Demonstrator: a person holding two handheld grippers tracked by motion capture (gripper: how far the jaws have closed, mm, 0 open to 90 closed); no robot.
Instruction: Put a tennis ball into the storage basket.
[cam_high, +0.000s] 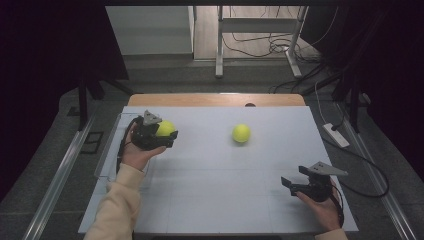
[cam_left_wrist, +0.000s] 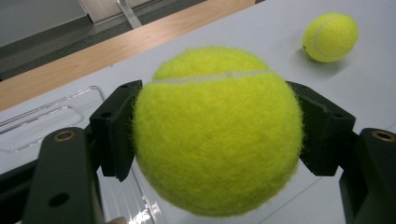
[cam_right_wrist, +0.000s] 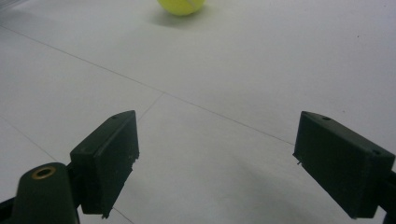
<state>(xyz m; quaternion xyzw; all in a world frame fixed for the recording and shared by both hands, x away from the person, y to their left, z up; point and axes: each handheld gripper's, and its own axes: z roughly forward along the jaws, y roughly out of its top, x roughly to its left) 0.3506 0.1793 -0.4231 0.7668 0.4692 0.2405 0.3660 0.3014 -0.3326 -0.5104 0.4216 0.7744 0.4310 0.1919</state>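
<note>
White sheeting covers the table (cam_high: 220, 200), a wooden edge (cam_high: 215, 99) at its far side, grey floor beyond. Left gripper (cam_high: 159, 134) pinches a ball (cam_high: 165, 128); another ball (cam_high: 241, 133) lies mid-table. Right gripper (cam_high: 291, 185) is spread, near the front right.

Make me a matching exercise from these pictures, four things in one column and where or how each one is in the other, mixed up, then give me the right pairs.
Things:
1. left gripper
2. right gripper
3. loose tennis ball
4. clear tray

States:
A. lies alone on the white table, untouched
B. sits at the table's left edge, under the person's left hand
C. shut on a tennis ball
D. fingers spread, nothing between them

Pairs: 1-C, 2-D, 3-A, 4-B
</note>
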